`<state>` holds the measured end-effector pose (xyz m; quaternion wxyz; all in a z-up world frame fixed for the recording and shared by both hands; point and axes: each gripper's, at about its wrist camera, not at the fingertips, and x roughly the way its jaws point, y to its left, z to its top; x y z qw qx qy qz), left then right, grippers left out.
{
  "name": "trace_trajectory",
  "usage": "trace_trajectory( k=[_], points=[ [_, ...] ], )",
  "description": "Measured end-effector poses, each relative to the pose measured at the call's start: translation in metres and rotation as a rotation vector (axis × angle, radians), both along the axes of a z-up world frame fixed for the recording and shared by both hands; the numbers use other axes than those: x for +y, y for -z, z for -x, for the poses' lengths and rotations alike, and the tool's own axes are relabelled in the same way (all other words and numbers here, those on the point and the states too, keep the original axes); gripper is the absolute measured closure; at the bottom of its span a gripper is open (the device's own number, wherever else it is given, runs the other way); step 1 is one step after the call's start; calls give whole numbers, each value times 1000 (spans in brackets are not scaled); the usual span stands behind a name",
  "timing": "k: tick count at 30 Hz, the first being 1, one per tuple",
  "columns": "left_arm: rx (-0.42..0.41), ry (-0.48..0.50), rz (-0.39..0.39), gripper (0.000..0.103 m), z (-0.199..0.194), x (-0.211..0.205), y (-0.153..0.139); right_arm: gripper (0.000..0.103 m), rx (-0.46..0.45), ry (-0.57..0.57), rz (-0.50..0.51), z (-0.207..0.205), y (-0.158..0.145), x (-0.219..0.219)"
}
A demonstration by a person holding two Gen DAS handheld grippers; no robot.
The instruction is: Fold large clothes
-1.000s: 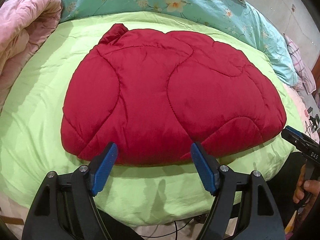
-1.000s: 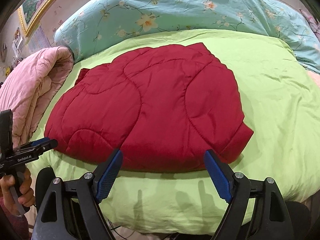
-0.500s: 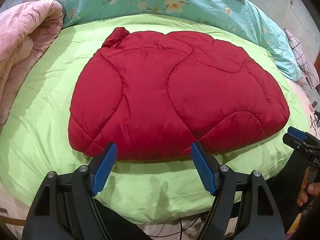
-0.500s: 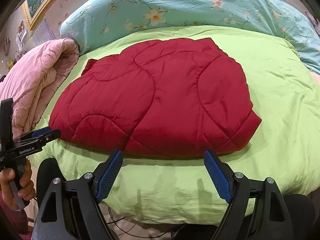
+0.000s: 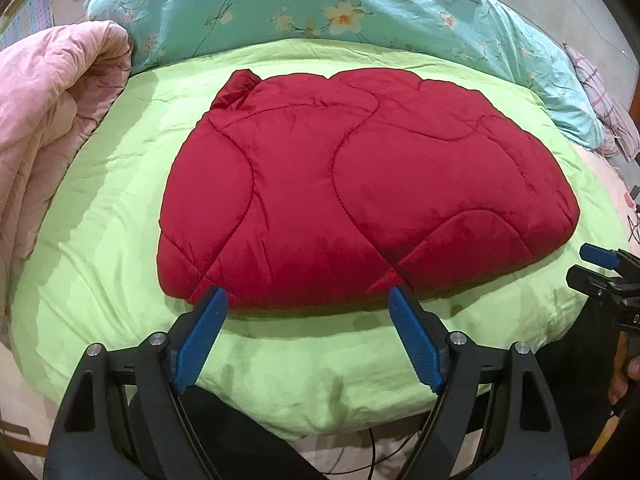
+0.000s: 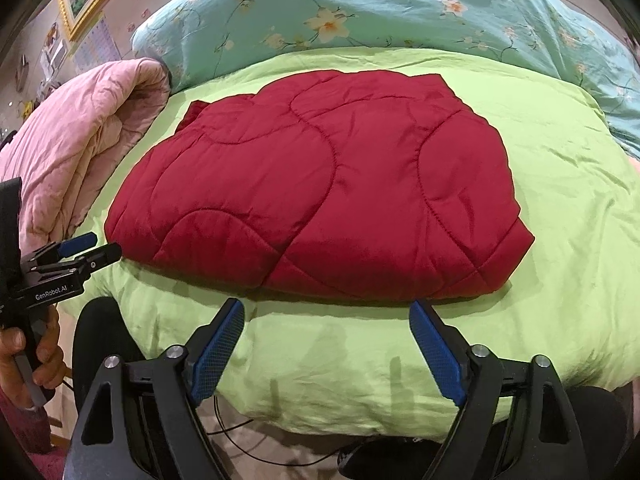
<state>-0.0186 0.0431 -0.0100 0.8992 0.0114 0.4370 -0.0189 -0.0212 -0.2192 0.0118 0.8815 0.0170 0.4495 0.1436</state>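
Observation:
A red quilted jacket (image 5: 352,192) lies folded and flat on the green bedspread (image 5: 100,208); it also shows in the right wrist view (image 6: 320,196). My left gripper (image 5: 308,300) is open and empty, held just off the jacket's near edge. My right gripper (image 6: 326,312) is open and empty, also just short of the near edge. Each gripper shows in the other's view, the right one at the right edge (image 5: 600,268), the left one at the left edge (image 6: 76,252).
A rolled pink quilt (image 5: 44,128) lies along the left side of the bed. A teal floral duvet (image 5: 320,4) covers the far side. The bed's front edge (image 6: 320,408) drops to the floor below the grippers, with a thin cable there.
Both grippers have drawn back from the jacket toward the bed's front edge. The jacket now looks farther away and lies still. Both stay open.

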Motion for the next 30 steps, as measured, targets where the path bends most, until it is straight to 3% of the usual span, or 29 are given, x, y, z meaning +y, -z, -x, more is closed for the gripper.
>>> trace_trajectory(
  k=[9,15,23,30],
  points=[
    [-60,10,-59,18,19,-10,-35,1,-31,-54,-13,15,-29,3],
    [-88,-8,-92,6,12,-13,-38,0,-55,-88,0,16,-46,3],
    [-54,-29,-125,6,-9,-22,-19,0,-17,-69,-9,-3,-27,1],
    [-51,-37,-108,6,-13,-24,-16,0,2,-70,-10,-9,-16,5]
  ],
)
